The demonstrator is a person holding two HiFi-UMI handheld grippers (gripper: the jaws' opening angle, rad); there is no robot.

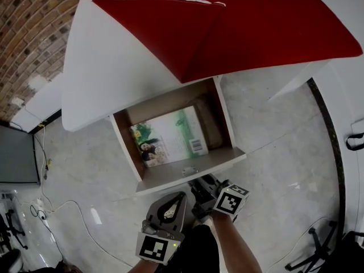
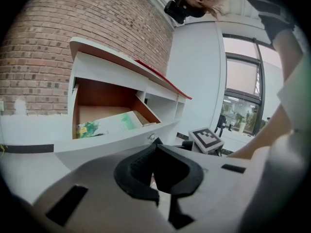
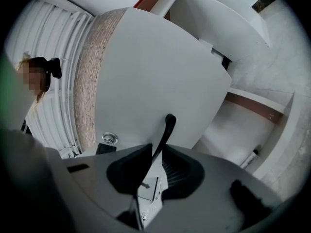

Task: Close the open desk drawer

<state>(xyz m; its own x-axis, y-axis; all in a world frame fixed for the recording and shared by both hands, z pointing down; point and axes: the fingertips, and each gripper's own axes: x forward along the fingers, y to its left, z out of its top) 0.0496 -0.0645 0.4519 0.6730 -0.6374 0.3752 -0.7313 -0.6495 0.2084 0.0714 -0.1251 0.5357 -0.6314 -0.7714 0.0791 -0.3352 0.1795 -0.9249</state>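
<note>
The drawer (image 1: 165, 176) stood pulled out from under the white desk (image 1: 114, 67), its front panel towards us with a small metal knob (image 1: 189, 171) at the middle. Inside lay a book (image 1: 168, 138) with a green and white cover, flat on the bottom. The desk carried a red top (image 1: 256, 21).

Just before the drawer front, near the knob, was the right gripper (image 3: 156, 149). Its jaws were nearly together, with only a slit between them. A thin dark strip (image 3: 167, 127) rose in that slit, and we could not tell whether the pads pressed on it.

The left gripper (image 2: 155, 145) hung beside it, a little further from the drawer, jaws together and empty. Pale floor (image 1: 284, 129) lay around, with a brick wall (image 1: 28, 27) behind the desk.
</note>
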